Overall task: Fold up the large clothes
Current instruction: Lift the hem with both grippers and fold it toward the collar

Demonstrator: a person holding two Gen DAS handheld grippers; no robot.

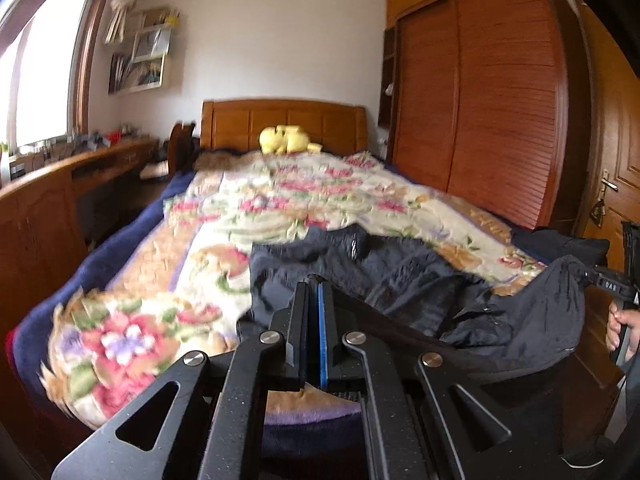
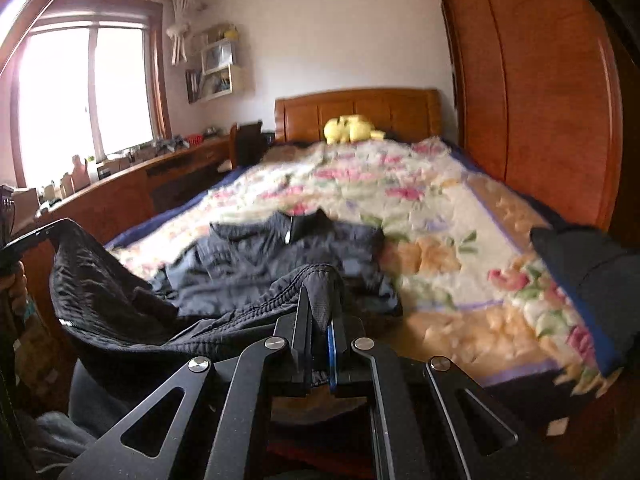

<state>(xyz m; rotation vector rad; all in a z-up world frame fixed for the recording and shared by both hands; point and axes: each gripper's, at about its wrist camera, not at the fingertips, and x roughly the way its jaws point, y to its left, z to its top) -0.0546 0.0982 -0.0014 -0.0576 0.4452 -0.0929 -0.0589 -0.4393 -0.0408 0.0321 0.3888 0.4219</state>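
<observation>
A large dark jacket (image 1: 400, 272) lies crumpled on the floral blanket, its zipped collar (image 2: 291, 232) pointing toward the headboard. My left gripper (image 1: 318, 282) is shut on one corner of the jacket's near hem. My right gripper (image 2: 320, 280) is shut on the other corner, with ribbed black cloth bunched between its fingers. The hem hangs in a slack curve between the two, lifted off the bed's foot. In the left wrist view the right gripper (image 1: 588, 274) shows at the far right, and in the right wrist view the left gripper (image 2: 48, 232) shows at the far left.
The floral blanket (image 1: 280, 200) covers a wooden bed (image 2: 360, 108) with a yellow plush toy (image 1: 286, 140) at the headboard. A cluttered wooden desk (image 1: 60, 176) runs along the left. A slatted wardrobe (image 1: 480, 112) stands close on the right. A dark fold of cloth (image 2: 580, 264) lies at the bed's right edge.
</observation>
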